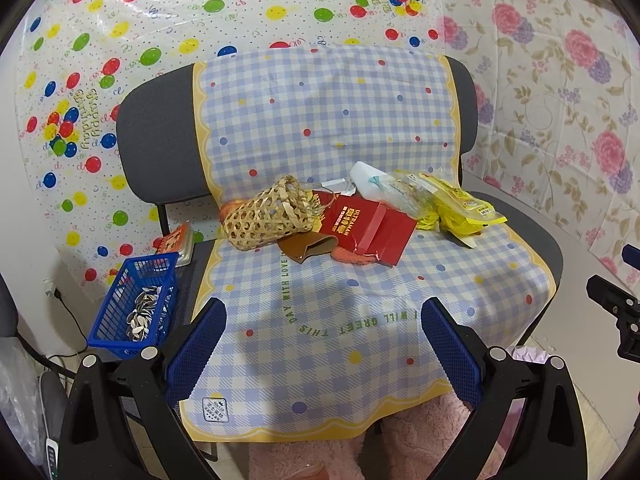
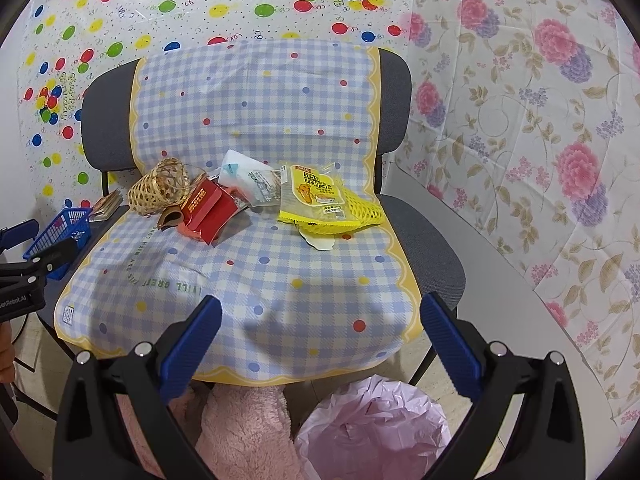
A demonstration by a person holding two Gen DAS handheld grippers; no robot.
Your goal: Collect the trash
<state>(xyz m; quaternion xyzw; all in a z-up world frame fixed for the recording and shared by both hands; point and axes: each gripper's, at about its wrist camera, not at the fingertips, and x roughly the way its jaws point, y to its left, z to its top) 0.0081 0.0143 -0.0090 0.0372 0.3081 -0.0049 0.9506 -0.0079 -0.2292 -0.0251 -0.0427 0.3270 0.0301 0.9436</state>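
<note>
Trash lies at the back of a chair seat covered by a blue checked cloth: a woven bamboo basket on its side, a red box, a brown card scrap, a clear plastic wrapper and a yellow snack packet. A bin lined with a pink bag stands on the floor below the seat's front. My left gripper and right gripper are open and empty, hovering before the seat's front edge.
A blue plastic crate holding seed shells sits on a second seat to the left. A pink fluffy rug lies under the chair. Balloon-print and floral sheets cover the walls behind.
</note>
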